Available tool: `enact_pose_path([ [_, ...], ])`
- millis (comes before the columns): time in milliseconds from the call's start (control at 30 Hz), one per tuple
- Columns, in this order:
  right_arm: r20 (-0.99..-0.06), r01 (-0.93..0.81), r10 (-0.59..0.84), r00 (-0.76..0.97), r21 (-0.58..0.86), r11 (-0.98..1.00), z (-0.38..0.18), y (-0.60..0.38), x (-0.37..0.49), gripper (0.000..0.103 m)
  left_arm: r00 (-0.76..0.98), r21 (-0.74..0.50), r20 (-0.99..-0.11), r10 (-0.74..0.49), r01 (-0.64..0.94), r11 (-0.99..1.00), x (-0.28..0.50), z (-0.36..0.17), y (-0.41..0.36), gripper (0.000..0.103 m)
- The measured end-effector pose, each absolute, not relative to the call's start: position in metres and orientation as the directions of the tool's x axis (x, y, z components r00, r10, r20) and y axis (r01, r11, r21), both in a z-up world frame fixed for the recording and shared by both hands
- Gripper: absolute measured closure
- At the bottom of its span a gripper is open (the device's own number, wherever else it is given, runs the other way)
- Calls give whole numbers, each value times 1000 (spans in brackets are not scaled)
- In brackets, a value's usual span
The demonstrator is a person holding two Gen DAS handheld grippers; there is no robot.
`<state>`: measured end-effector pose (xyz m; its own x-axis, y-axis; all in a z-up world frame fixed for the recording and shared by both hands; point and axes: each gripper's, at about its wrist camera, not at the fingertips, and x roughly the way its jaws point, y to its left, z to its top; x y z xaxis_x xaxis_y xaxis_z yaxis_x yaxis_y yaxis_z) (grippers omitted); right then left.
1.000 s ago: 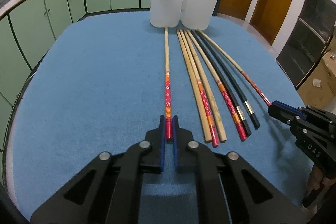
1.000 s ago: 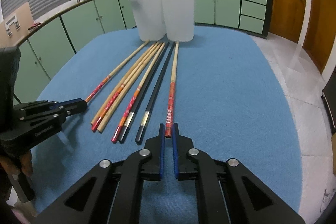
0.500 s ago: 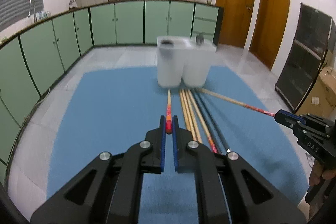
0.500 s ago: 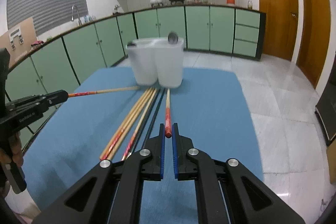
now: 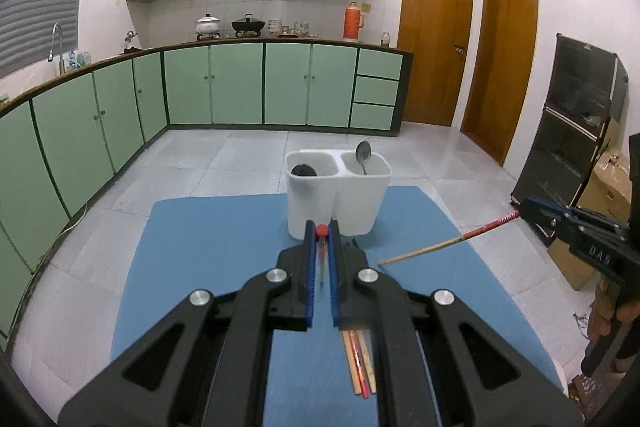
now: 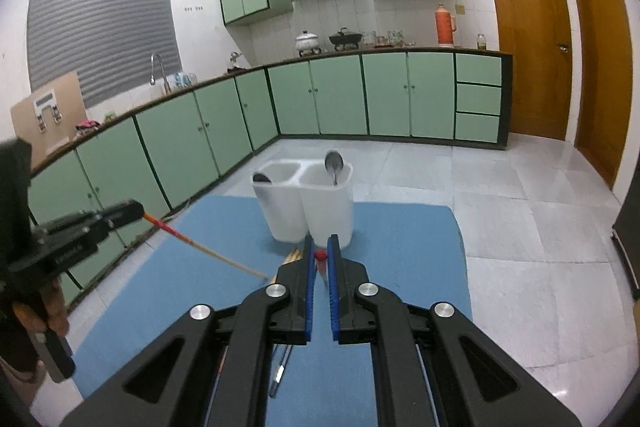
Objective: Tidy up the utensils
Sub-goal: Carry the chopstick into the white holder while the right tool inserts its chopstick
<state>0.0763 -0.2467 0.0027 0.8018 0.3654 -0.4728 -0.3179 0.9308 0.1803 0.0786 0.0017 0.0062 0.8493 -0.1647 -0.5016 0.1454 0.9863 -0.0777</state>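
Left gripper [image 5: 321, 231] and right gripper [image 6: 320, 254]: each clamps one chopstick [image 5: 321, 230]. Only the left view shows three loose chopstick ends [image 5: 363, 363]; white holder [image 5: 320, 203], two compartments.

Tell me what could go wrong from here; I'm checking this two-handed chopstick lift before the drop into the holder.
Each gripper pinches only the red butt end: the left gripper its chopstick, the right gripper its own. The long free ends may swing or pivot in the grip. Both sticks hang near the white holder, so the tips could cross or catch its rim. A spoon already stands in the right compartment, narrowing that opening.
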Motion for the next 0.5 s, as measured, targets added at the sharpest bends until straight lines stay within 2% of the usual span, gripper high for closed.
enact_pose_path([
  [500, -402, -389, 428, 810, 177, 904, 56, -240, 110, 97, 891, -92, -411, -192, 169, 981, 97, 51, 1, 98],
])
